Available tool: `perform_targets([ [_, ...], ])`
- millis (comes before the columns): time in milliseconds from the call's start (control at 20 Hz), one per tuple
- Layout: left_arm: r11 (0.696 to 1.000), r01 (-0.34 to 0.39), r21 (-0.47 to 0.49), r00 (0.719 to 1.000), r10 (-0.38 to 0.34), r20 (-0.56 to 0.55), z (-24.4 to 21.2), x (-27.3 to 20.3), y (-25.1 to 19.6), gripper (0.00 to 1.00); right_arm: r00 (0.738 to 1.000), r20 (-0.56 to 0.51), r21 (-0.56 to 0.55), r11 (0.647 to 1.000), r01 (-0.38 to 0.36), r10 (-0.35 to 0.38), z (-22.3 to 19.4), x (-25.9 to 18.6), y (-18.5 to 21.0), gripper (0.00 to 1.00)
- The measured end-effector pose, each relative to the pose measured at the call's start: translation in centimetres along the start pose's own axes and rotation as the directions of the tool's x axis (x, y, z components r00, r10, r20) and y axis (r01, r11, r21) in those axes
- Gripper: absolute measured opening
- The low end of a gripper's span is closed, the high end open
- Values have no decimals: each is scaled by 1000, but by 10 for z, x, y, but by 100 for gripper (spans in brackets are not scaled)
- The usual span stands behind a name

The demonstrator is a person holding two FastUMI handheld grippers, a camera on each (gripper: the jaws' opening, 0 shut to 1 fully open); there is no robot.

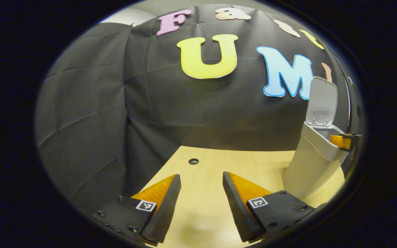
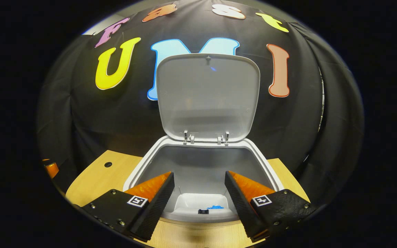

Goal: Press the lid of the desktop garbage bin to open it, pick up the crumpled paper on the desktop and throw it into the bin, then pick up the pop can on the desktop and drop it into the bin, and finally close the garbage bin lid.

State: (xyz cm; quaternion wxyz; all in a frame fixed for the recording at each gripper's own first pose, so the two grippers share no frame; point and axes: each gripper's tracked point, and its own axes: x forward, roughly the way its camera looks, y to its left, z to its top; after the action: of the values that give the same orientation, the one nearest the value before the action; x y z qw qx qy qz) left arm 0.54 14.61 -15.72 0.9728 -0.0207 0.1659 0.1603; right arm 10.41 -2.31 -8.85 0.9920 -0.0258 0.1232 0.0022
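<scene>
The garbage bin (image 2: 202,179) is seen directly ahead of and below the right gripper (image 2: 198,193), its lid (image 2: 207,96) raised upright behind the mouth. The right jaws are held released and empty over the front rim, so the lid is judged nearer this hand. The left gripper (image 1: 202,199), jaws also released and empty, is held over the bare counter (image 1: 219,162), with the bin well to its right.

Grey bin (image 2: 203,165) stands upright, lid (image 2: 207,96) raised open.
</scene>
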Motion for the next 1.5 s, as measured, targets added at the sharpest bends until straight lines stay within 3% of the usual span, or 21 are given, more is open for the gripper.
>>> perform_targets([
  [150,1000,3,10,1000,-3,1,0,-1,-1,82,1000,7,-4,1000,4,-4,2,-5,-2,95],
  [200,1000,5,12,1000,-5,2,1,-1,-2,89,1000,16,-10,1000,6,-6,5,-7,-2,95],
  [650,999,35,14,999,-35,-2,0,0,-14,89,989,148,-9,1000,-3,4,65,-29,0,94],
  [700,999,36,15,999,-36,-3,0,0,-15,82,986,165,-7,1000,-3,4,73,-31,1,94],
  [1500,998,49,27,999,-49,-7,1,5,-16,82,917,398,-36,999,-7,21,196,-58,3,94],
])
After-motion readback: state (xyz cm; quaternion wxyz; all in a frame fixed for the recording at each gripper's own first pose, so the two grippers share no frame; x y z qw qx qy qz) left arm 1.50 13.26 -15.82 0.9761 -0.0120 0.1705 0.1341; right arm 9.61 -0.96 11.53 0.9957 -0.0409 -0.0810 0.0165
